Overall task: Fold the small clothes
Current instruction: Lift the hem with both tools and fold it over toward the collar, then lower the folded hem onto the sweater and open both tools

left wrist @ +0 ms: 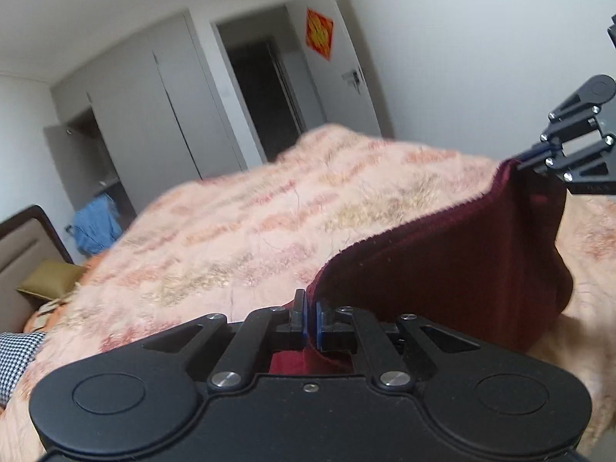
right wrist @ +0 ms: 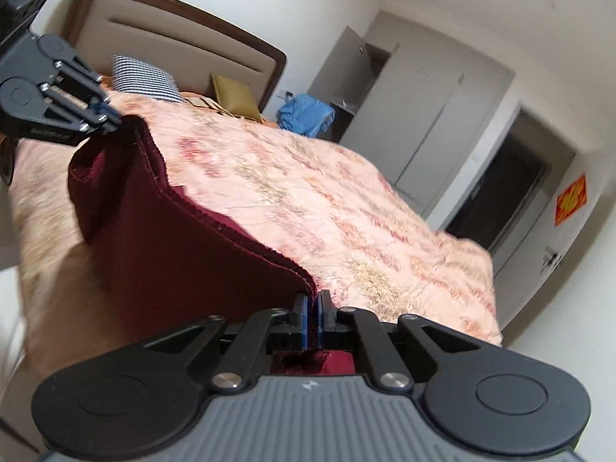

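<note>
Here the left gripper [left wrist: 311, 310] is clenched on one corner of a maroon cloth [left wrist: 454, 254], its blue pads pressed together with the fabric's hem pinched between them and a bit of red cloth showing behind the fingers. The right gripper [right wrist: 312, 302] is likewise clamped on the opposite corner of the cloth [right wrist: 165, 238], hem caught between its pads. The cloth hangs stretched between the two grippers above a pink bedspread [left wrist: 238, 223], its top edge sagging in a curve and its lower part folding down toward the bed. In the left wrist view the right gripper [left wrist: 529, 158] appears at the far right, gripping the cloth's far corner; in the right wrist view the left gripper [right wrist: 115, 121] appears at the far left doing the same. A brown headboard [right wrist: 184, 34] stands at the far end of the bed, with a checked pillow [right wrist: 142, 79] and an olive pillow [right wrist: 235, 94] against it. A blue garment [right wrist: 306, 115] lies beyond the bed near grey wardrobes [right wrist: 419, 115], and a red decoration [left wrist: 319, 38] hangs on the door.
</note>
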Demonstrator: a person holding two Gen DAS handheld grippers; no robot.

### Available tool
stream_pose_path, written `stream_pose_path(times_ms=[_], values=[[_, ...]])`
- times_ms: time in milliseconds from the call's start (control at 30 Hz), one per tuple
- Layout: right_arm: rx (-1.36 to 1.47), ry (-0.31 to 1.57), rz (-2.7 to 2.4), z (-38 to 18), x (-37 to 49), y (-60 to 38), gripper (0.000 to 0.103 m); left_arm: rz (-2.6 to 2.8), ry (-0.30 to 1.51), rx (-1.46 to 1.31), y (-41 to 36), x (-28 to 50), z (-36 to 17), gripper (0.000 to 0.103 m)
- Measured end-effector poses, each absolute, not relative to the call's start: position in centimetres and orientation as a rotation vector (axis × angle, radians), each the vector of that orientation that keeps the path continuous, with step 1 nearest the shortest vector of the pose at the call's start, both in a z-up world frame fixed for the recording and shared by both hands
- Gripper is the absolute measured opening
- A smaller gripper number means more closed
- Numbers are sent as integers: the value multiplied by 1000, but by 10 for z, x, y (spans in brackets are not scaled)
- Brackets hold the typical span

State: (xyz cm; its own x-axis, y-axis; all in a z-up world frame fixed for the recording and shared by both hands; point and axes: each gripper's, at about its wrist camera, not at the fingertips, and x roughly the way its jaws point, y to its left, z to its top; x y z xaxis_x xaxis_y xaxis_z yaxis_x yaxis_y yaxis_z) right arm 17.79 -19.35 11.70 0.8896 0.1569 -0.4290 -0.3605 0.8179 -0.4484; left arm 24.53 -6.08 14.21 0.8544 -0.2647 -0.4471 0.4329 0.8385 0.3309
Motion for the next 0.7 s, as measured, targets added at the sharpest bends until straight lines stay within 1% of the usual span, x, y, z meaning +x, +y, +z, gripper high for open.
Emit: stream_pose_path(times_ms=[133,300,400,533,600,700], values=[[-493,462,279,111,258,-211,5,-392,501,419,-58,325,134,5],[-417,567,305,79,346,-227,5,-436,622,372,-54,412,102,5],[-414,621,312,54,385,-231,5,-450,670,377,-54,451,75,5],[-374,675,314,26,425,-235,6,-469,752,318,-51,488,41,6],[-360,695,320,15,437,-237,6,-479,784,295,-48,502,29,9],[-342,721,332,3,451,-239,7,-484,804,265,-43,513,16,22]])
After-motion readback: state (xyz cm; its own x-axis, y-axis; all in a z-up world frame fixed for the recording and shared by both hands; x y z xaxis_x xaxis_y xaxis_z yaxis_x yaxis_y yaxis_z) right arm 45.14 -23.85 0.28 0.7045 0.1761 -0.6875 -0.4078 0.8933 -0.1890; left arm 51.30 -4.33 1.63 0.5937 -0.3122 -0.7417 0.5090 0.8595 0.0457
